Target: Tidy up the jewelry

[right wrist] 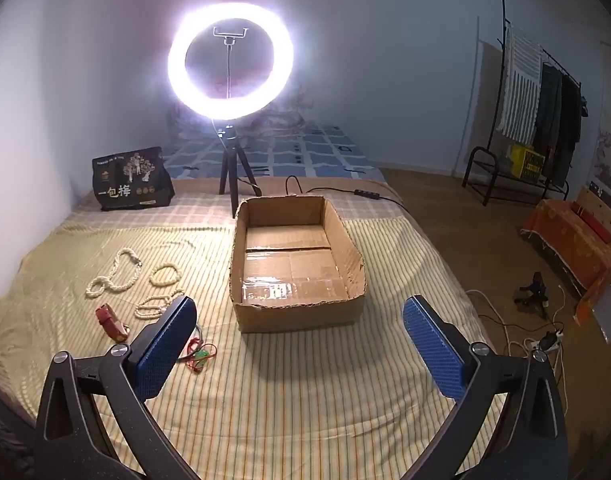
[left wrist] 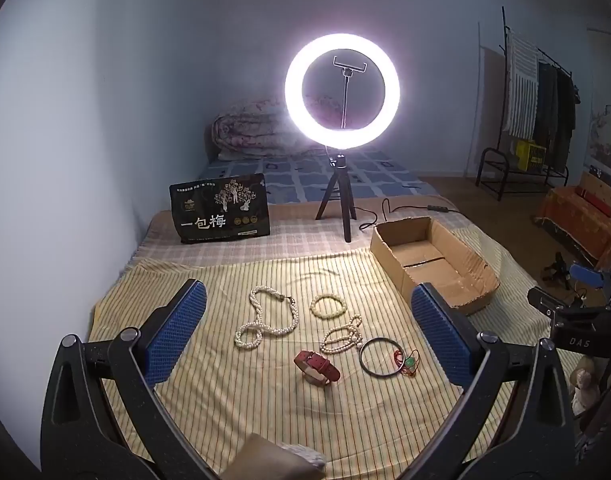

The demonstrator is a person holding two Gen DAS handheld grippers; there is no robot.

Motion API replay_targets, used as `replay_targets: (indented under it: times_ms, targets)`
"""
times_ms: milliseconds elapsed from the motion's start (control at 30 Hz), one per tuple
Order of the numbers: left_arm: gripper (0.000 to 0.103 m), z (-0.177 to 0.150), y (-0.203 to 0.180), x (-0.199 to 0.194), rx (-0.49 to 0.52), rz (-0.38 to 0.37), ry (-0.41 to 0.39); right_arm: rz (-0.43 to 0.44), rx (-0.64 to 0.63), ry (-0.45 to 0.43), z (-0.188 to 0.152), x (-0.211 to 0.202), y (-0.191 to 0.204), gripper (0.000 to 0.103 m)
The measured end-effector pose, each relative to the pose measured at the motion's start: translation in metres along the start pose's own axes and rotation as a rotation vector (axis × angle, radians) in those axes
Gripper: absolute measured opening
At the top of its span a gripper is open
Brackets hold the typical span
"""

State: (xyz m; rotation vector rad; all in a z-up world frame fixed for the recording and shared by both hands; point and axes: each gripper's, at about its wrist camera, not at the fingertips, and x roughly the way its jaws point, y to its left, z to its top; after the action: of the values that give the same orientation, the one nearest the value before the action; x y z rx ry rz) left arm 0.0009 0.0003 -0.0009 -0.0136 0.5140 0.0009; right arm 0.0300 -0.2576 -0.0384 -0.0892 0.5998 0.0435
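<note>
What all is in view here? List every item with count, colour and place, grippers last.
twisted pearl necklace: 1, cream, on striped cloth, far left of the jewelry
bead bracelet: 1, pale cream, beside the necklace
small pearl strand: 1, cream, before the bracelet
watch: 1, red strap, nearest the camera
bangle: 1, dark, right of the watch
cord charm: 1, red cord, green bead, against the bangle
cardboard box: 1, brown, empty, right of the jewelry
ring light: 1, white, lit, on black tripod
snack bag: 1, black, far left
clothes rack: 1, black, right wall
left gripper: blue pads, open
right gripper: blue pads, open
</note>
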Motion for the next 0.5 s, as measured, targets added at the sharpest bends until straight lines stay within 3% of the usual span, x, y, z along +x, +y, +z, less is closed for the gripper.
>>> replay_targets:
  times_ms: [500]
  targets:
    - [0.103, -0.0027, -0.0001, 0.0001, 0.001, 0.001, -0.019, 0.01, -0.008, -0.006, -0.0021, 0.0026, -0.0014, 0.102]
